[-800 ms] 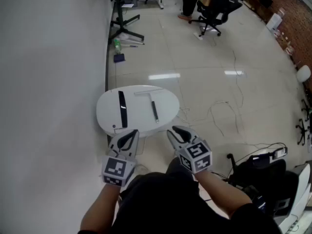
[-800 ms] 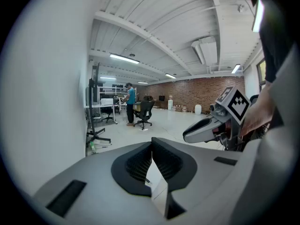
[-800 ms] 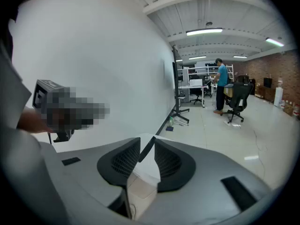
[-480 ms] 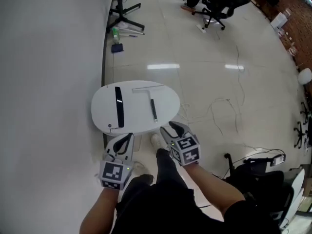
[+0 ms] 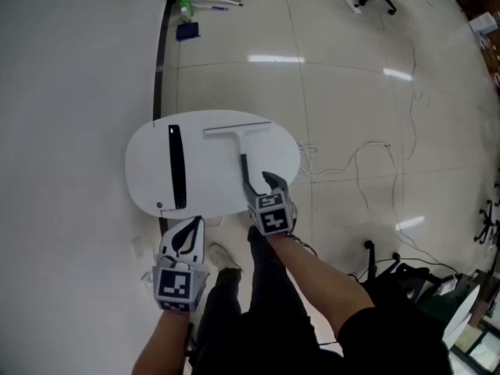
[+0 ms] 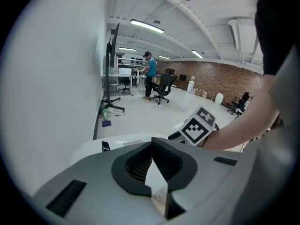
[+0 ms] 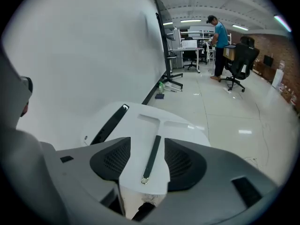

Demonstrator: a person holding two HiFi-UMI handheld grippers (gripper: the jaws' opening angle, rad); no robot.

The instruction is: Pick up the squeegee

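The squeegee (image 5: 244, 166) lies flat on a white oval table (image 5: 211, 198), its pale crossbar at the far side and its dark handle pointing toward me. My right gripper (image 5: 262, 186) hovers over the near end of the handle, tilted down and open. In the right gripper view the handle (image 7: 152, 157) shows in the gap between the two pads, apart from both. My left gripper (image 5: 186, 235) hangs below the table's near edge, its jaws shut on nothing. The left gripper view shows the table (image 6: 117, 141) and the right gripper's marker cube (image 6: 199, 125).
A black strip (image 5: 176, 166) lies on the table's left part, also seen as the strip (image 7: 110, 123). A white wall borders the left. Cables (image 5: 367, 158) trail on the tiled floor to the right. A blue item (image 5: 186, 30) lies by a stand's feet far back. A person (image 7: 218, 36) stands far off.
My right gripper has moved forward from in front of the table to over the squeegee handle's near end. The left gripper stays low by the table's near edge. The head view tipped further down.
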